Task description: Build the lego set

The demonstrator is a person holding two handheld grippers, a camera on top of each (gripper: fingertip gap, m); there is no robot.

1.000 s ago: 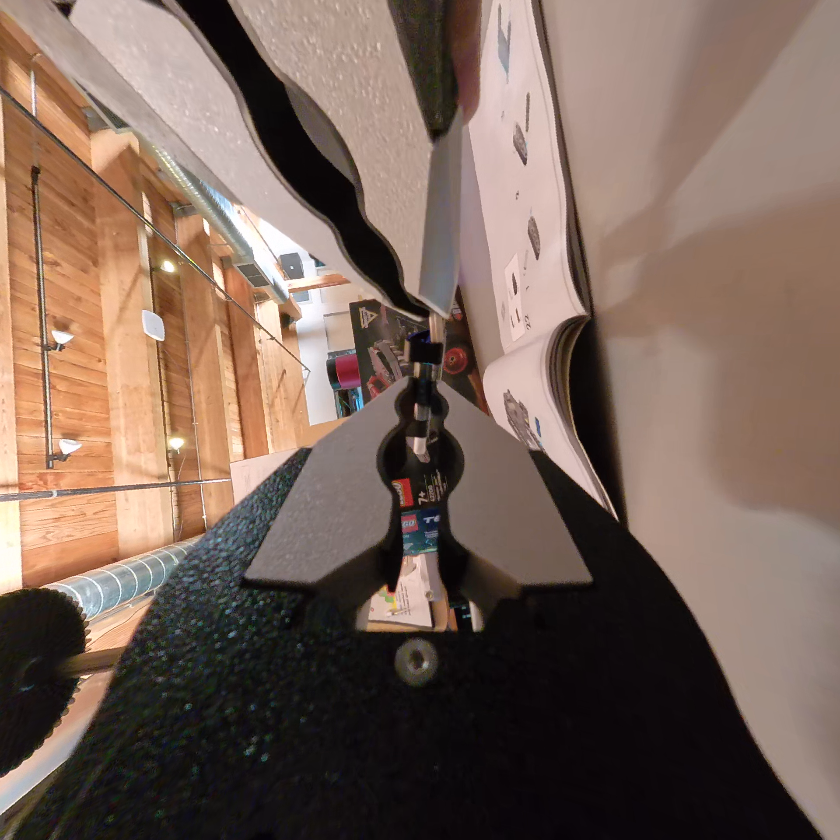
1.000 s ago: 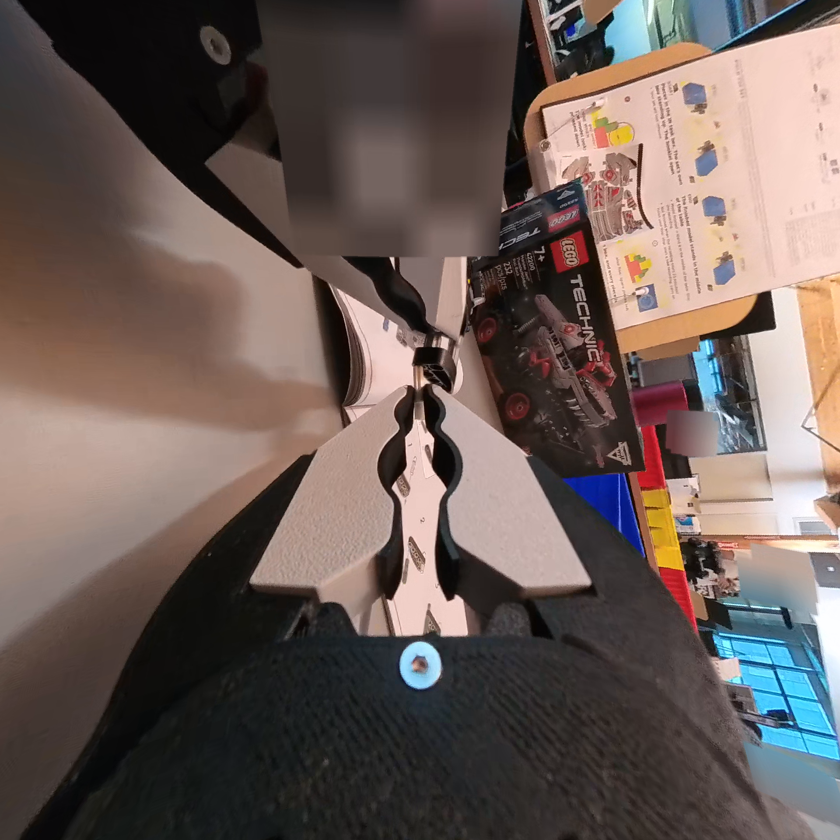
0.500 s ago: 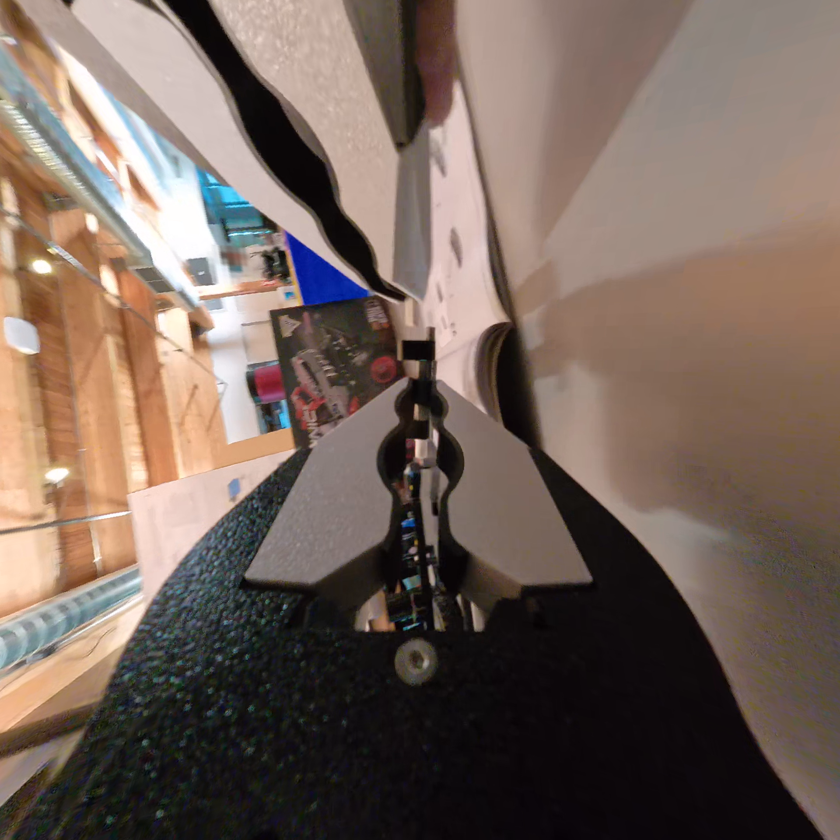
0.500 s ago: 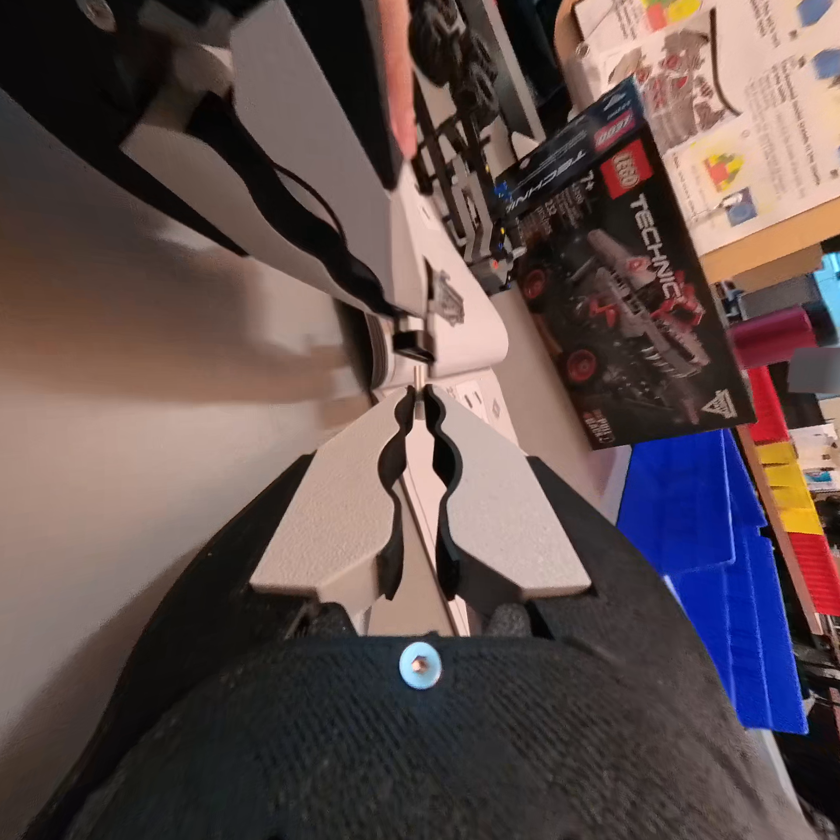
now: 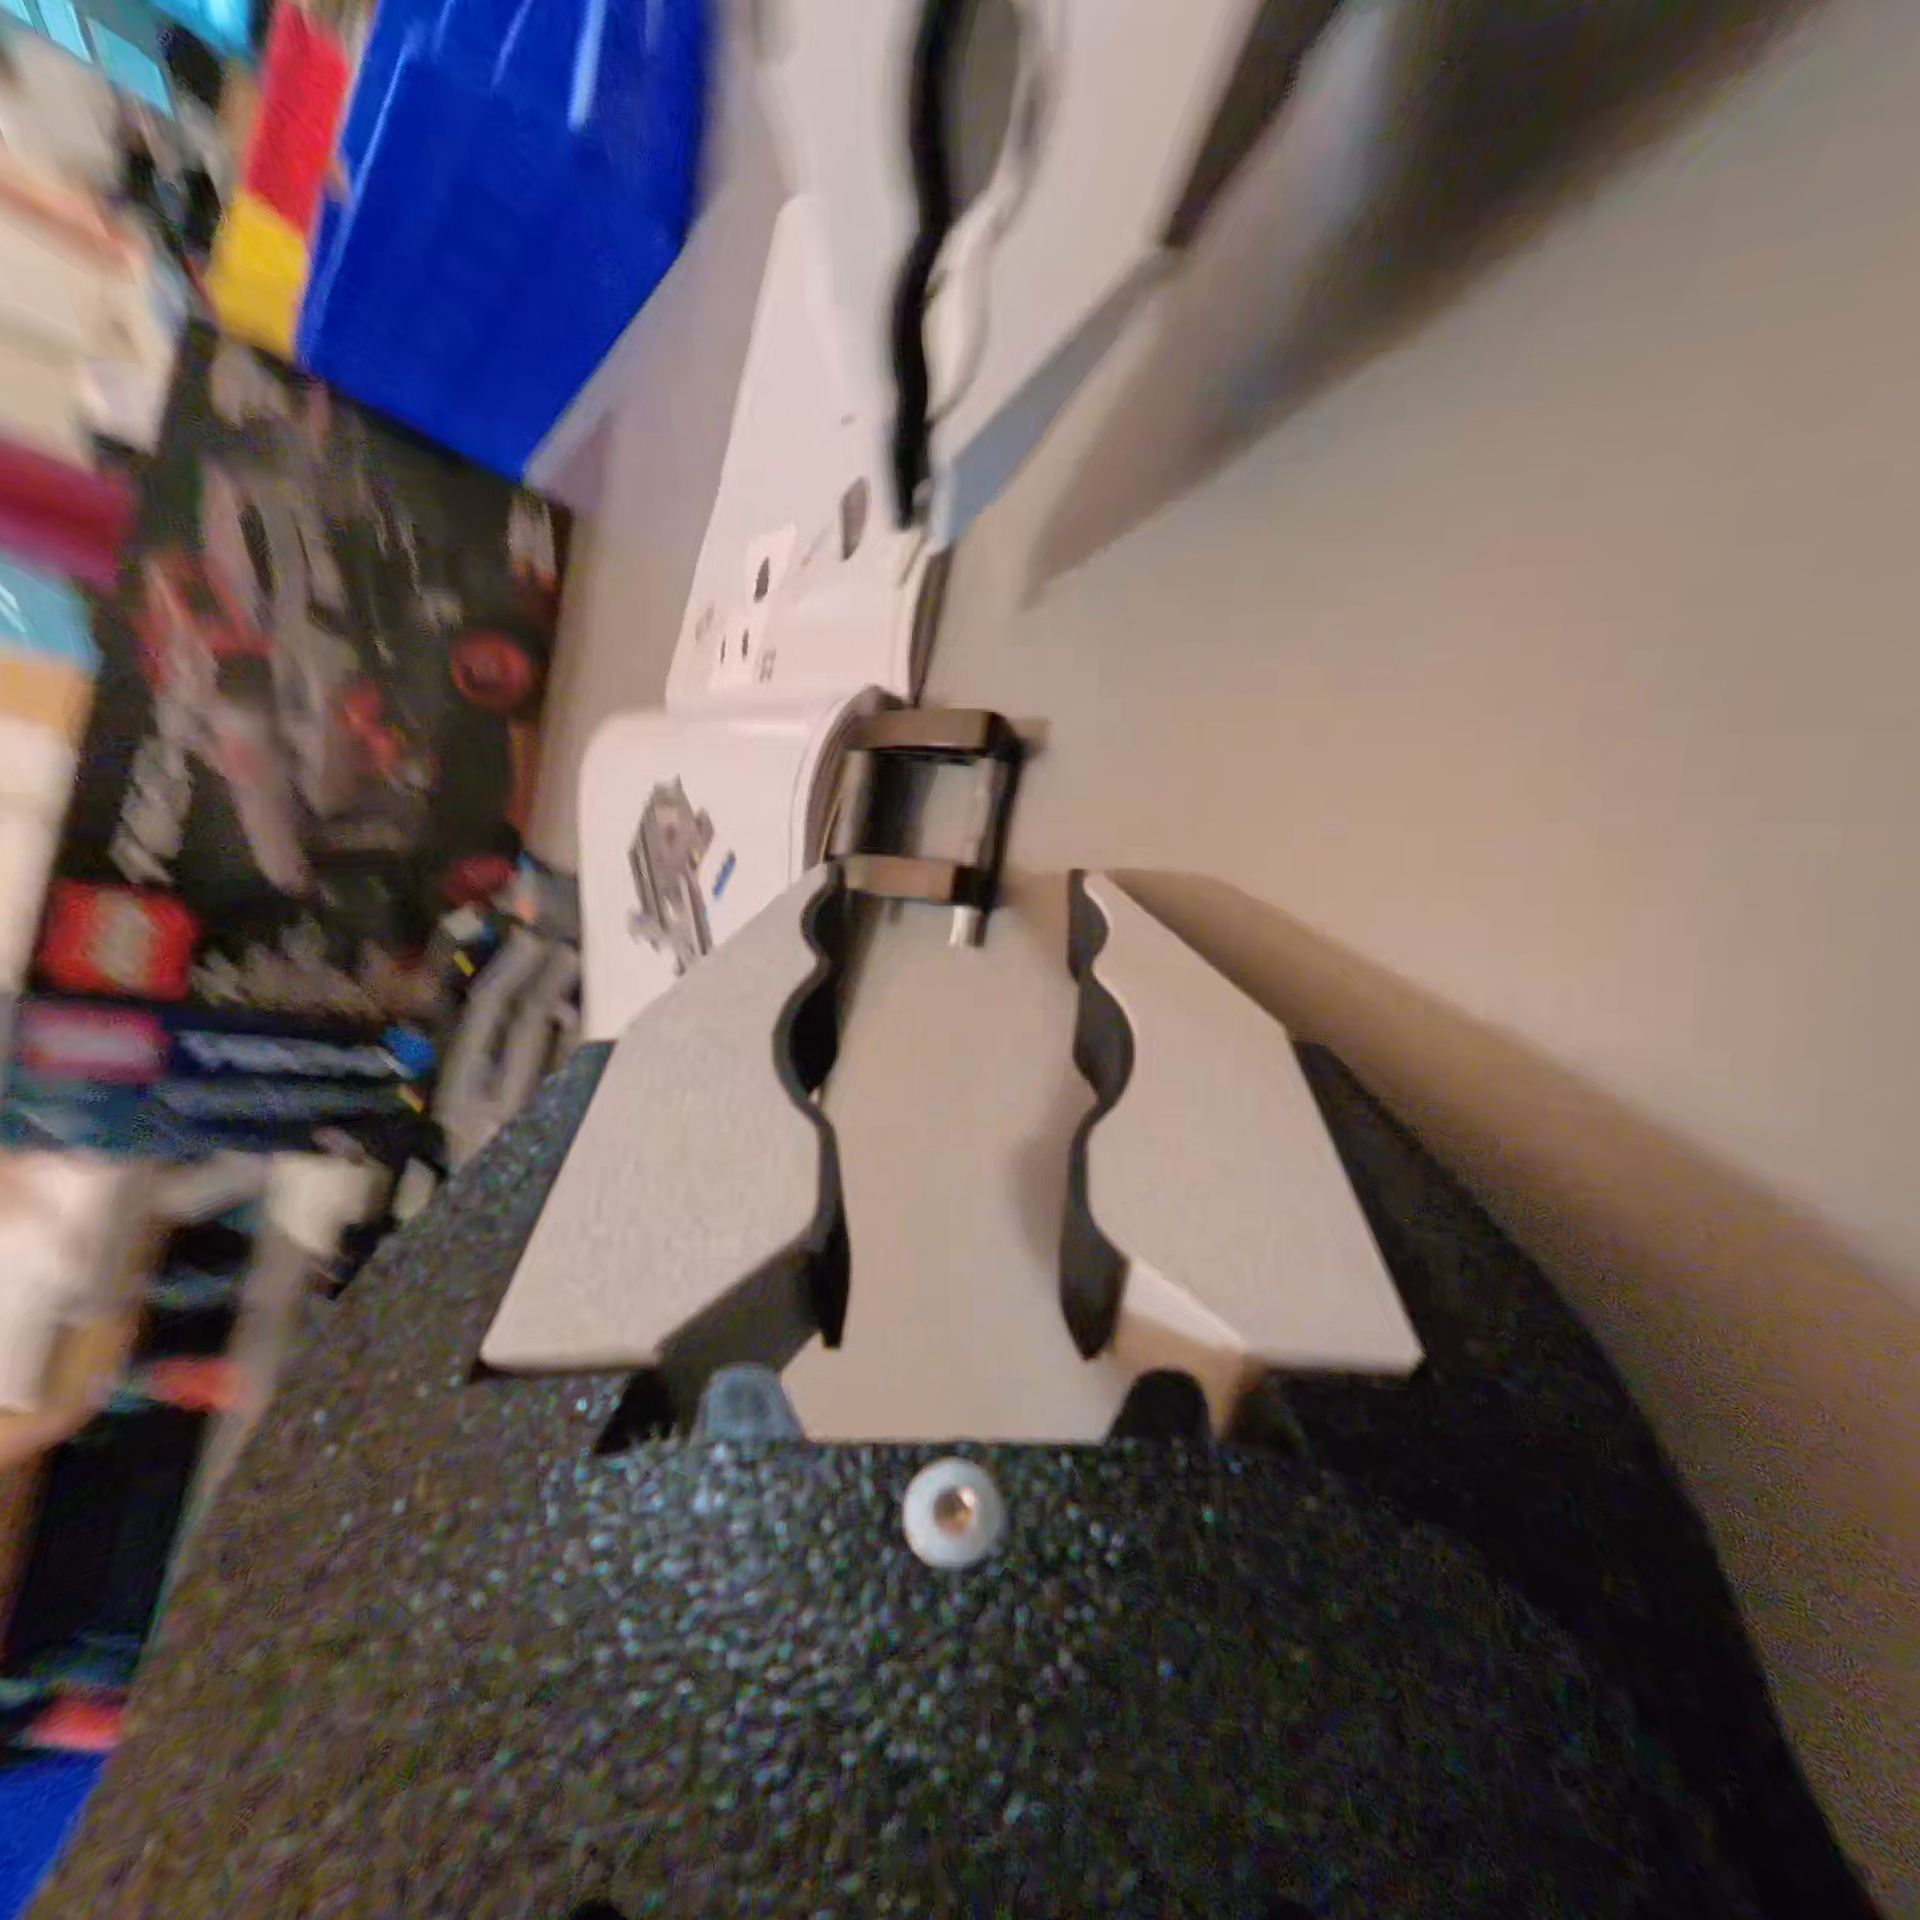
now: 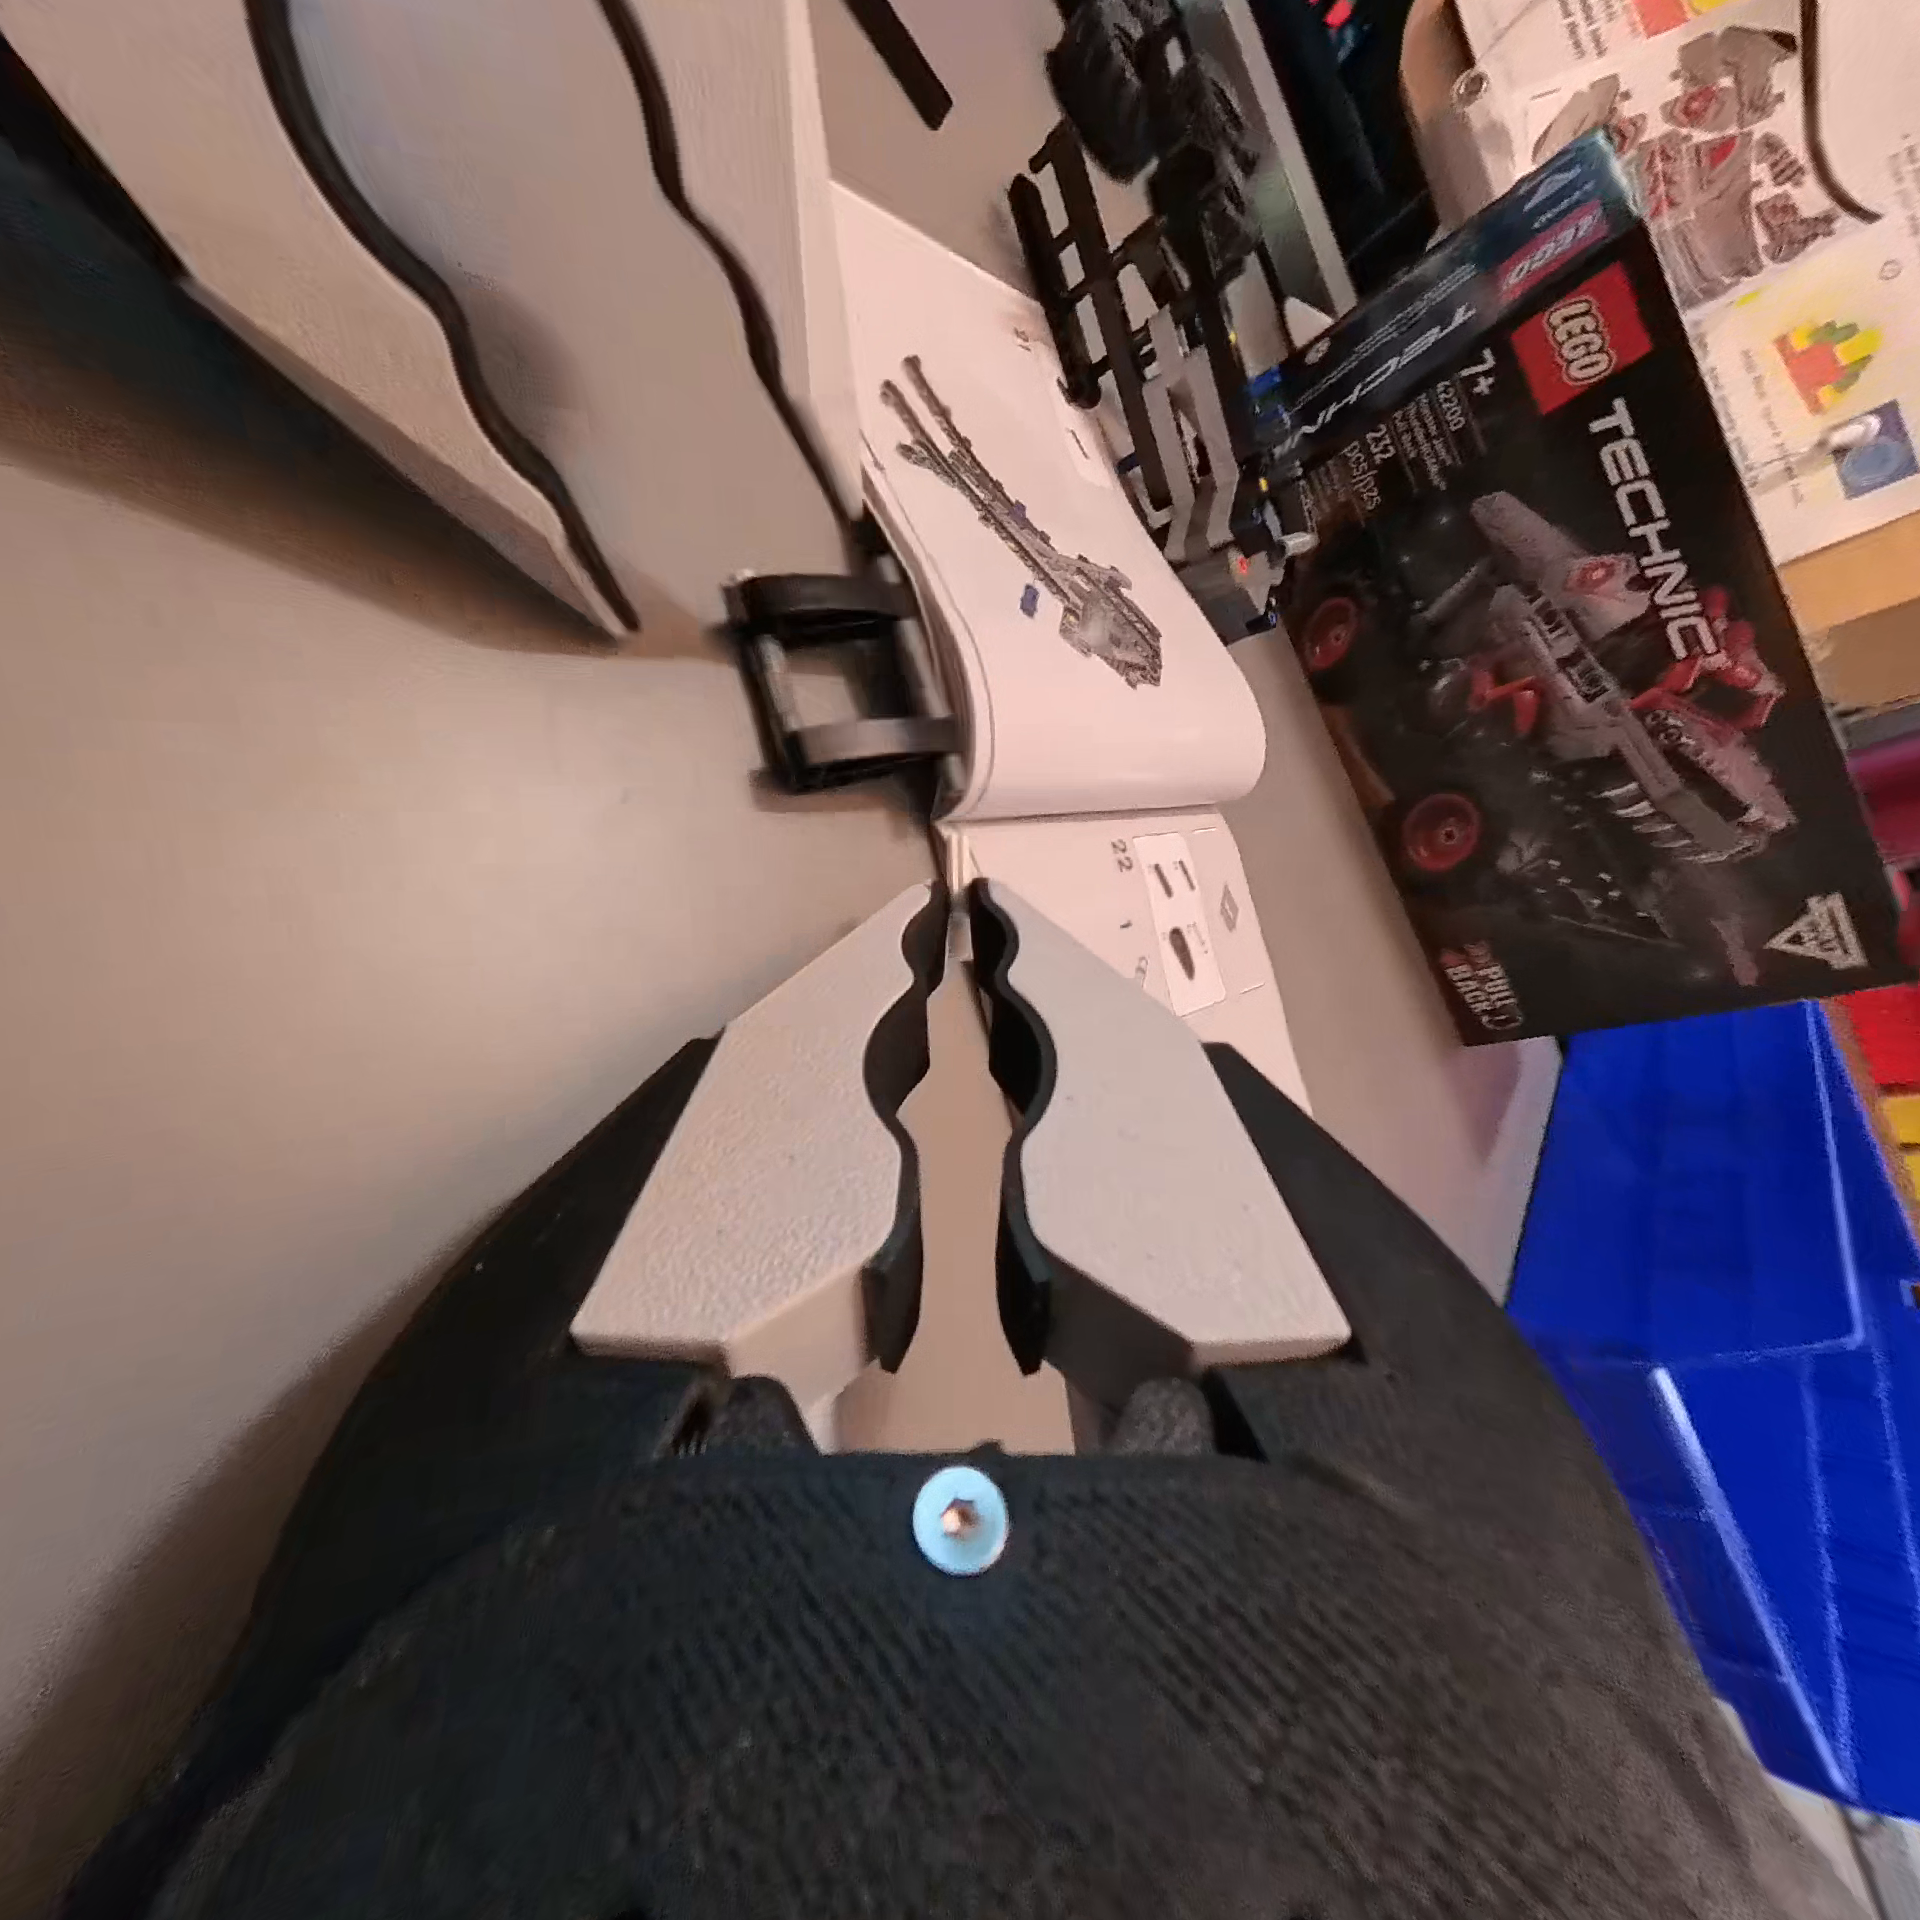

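Just ahead of my spread, empty left gripper (image 5: 951, 883), the black frame piece (image 5: 920, 810) lies on the table (image 5: 1455, 675) against the instruction booklet (image 5: 707, 821), long axis crosswise; right gripper (image 6: 958, 894), nearly closed and empty, sits farther.

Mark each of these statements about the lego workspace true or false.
1. The left gripper is open. True.
2. The right gripper clamps the black frame piece. False: it is shut on nothing, and the piece lies on the table against the edge of the instruction booklet.
3. The instruction booklet lies open. True.
4. The lego box lies flat under the booklet. False: it stands upright beyond the booklet, beside a blue bin.
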